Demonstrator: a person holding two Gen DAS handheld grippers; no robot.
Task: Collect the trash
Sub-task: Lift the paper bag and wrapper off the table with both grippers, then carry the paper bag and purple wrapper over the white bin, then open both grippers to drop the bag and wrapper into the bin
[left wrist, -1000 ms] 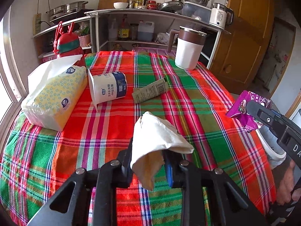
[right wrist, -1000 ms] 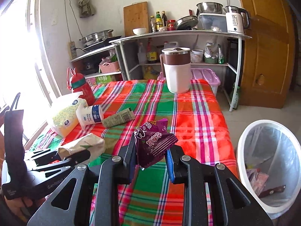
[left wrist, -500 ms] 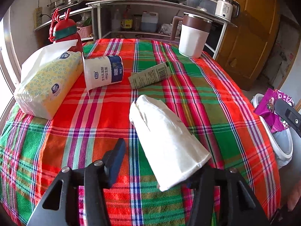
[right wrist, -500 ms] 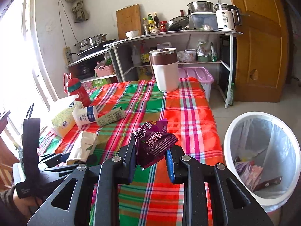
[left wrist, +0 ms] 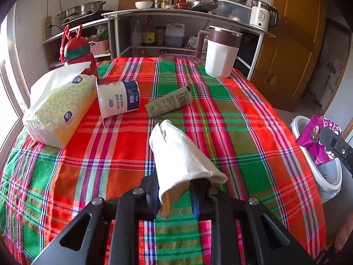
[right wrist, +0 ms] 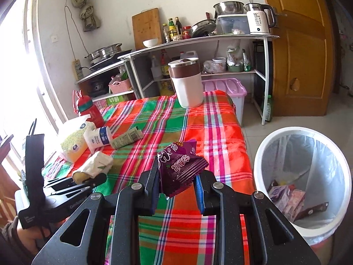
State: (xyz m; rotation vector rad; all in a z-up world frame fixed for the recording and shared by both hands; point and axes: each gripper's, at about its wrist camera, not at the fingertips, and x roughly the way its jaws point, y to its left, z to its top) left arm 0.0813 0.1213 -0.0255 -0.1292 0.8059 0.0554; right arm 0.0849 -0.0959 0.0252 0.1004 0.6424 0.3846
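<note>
I am standing at a tabletop (left wrist: 242, 114) covered in a red and green plaid cloth, partway through collecting trash. A white lined trash bin (right wrist: 302, 176) is sitting on the floor just beside the tabletop's right edge, and a few wrappers are already lying in its bottom. Two pieces are still lying on the cloth, well ahead of my fingers: a tipped yogurt cup (left wrist: 119, 99) and, just beside it, a flattened green carton (left wrist: 169, 105). My left gripper (left wrist: 174, 190) is clenching a crumpled white paper wrapper (left wrist: 181, 156), which is sticking up and forward from between the fingers above the cloth. My right gripper (right wrist: 176, 183) is pinching a purple snack packet (right wrist: 181, 165), near the bin but not yet over it.
</note>
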